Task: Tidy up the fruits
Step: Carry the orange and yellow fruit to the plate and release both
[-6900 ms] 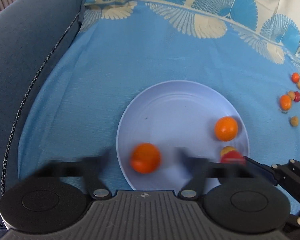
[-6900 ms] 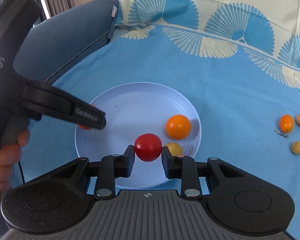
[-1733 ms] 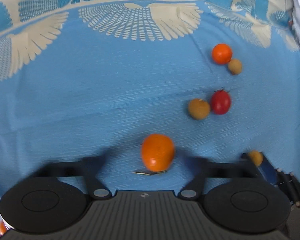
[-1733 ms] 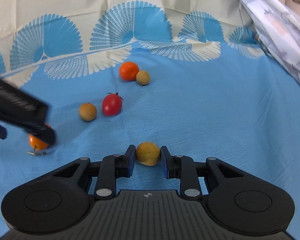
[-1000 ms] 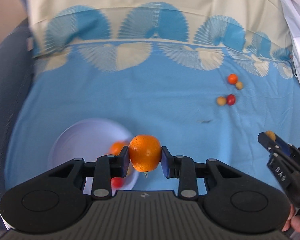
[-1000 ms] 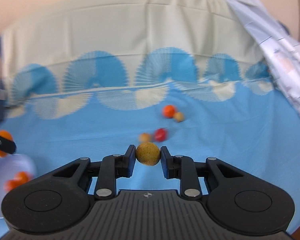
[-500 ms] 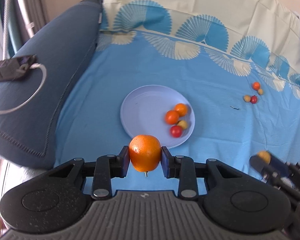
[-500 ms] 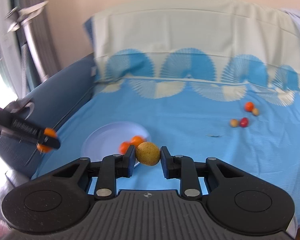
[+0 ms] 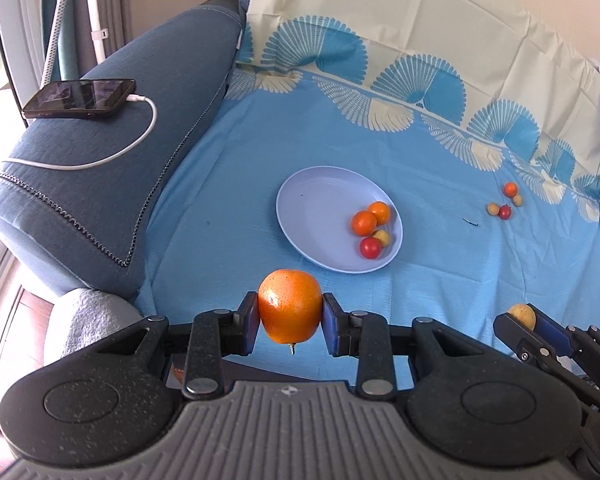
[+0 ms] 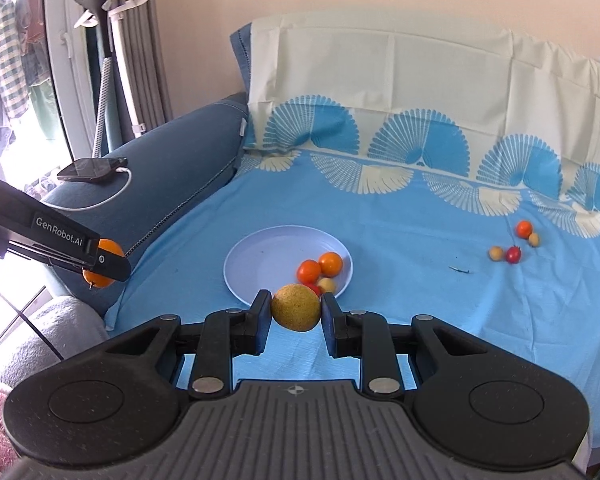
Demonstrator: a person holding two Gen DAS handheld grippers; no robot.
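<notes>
Orange (image 9: 290, 306) sits clamped between the left hand-held gripper (image 9: 290, 320) pads.

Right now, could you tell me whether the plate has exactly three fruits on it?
No, the plate holds four: two oranges, a red tomato and a small yellow fruit.

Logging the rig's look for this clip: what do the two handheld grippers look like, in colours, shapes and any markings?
Both are matte black. The left gripper and the right gripper each have a ribbed grey housing with a small compass-like emblem, two round black discs, silver rivets on linkage arms, and blue-faced pads. Seen side-on, the left gripper's arm reads "GenRobot.AI" in white. No sleeve is visible.
</notes>
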